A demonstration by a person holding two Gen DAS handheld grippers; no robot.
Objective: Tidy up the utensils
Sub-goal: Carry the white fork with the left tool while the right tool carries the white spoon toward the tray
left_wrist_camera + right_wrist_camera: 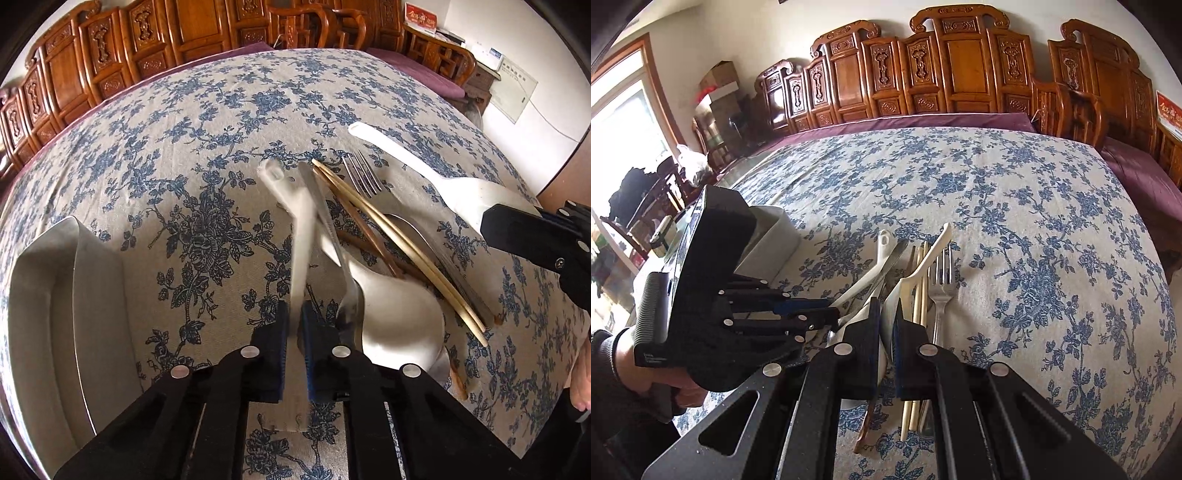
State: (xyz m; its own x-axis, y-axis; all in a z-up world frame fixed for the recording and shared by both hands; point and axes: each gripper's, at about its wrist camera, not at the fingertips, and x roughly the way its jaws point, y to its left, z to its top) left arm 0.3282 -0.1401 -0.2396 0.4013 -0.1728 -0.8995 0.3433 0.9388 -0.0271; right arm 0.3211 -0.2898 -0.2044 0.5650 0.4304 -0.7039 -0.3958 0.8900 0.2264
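The left gripper (294,325) is clamping a white ladle (303,236) while the right gripper (886,325) is pinching a white spatula (919,273) above the floral tablecloth (1034,221).

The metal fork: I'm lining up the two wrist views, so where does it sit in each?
Left wrist view: the metal fork lies right of centre, tines pointing away, between the pale chopsticks and the white spatula.
Right wrist view: the fork is at centre, right of the chopsticks.
Shared landmark: the pale chopsticks.
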